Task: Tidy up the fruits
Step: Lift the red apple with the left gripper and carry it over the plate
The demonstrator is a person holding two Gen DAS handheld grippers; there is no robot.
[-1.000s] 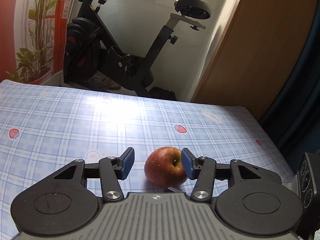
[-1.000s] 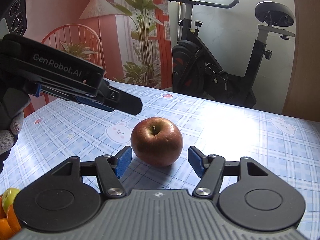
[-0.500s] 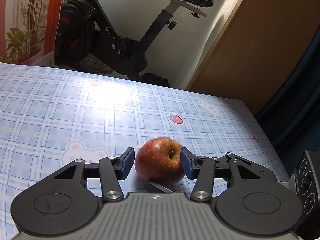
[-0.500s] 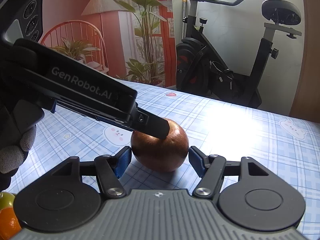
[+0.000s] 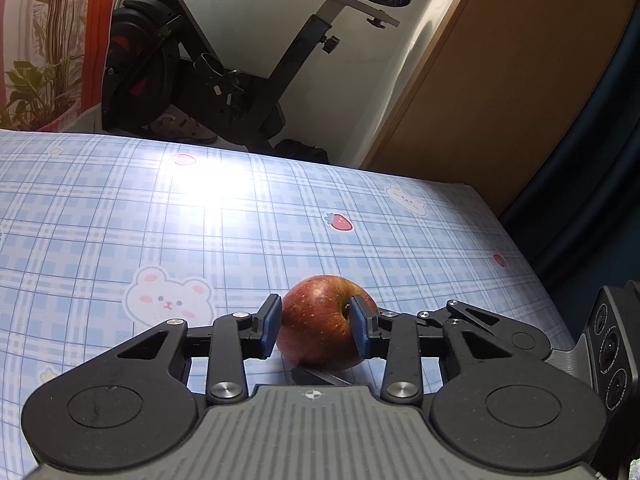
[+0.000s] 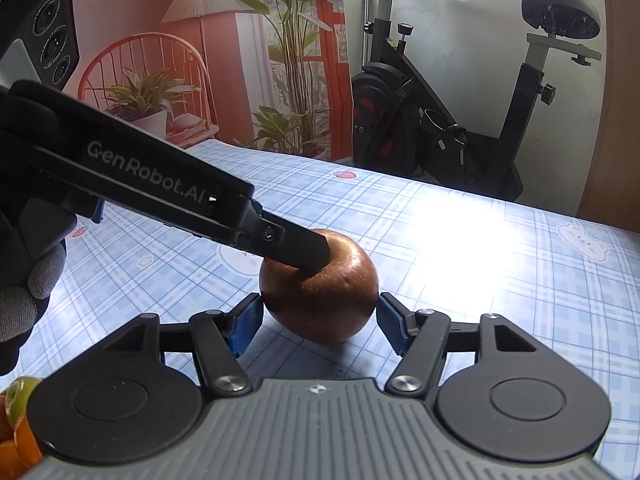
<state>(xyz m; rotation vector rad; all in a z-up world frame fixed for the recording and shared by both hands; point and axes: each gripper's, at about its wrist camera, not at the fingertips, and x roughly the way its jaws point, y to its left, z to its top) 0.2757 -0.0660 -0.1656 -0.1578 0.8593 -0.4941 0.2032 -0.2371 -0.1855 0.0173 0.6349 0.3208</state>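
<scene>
A big table with a shiny blue checked cloth printed with bears and strawberries (image 5: 160,216) fills the lower part of both views, and its far edge and right edge show in the left wrist view, with a wide stretch of bare cloth out past the fruit. Behind the far edge stands a black exercise bike (image 5: 224,92), and a brown wooden door (image 5: 500,92) stands past the right corner. A round red apple (image 5: 320,330) sits on the cloth, well in from the edges. The left gripper (image 5: 316,330) has its two blue pads (image 5: 270,330) pressed tight on both sides of the apple. From the right wrist view this tool reaches in from the left, and its black tip lies on top of the apple (image 6: 320,300). The right gripper (image 6: 318,328) is spread wide, with its blue pads just beside the apple, the left one nearly touching. Some small orange and green fruits (image 6: 16,420) peek in at the bottom left corner.
</scene>
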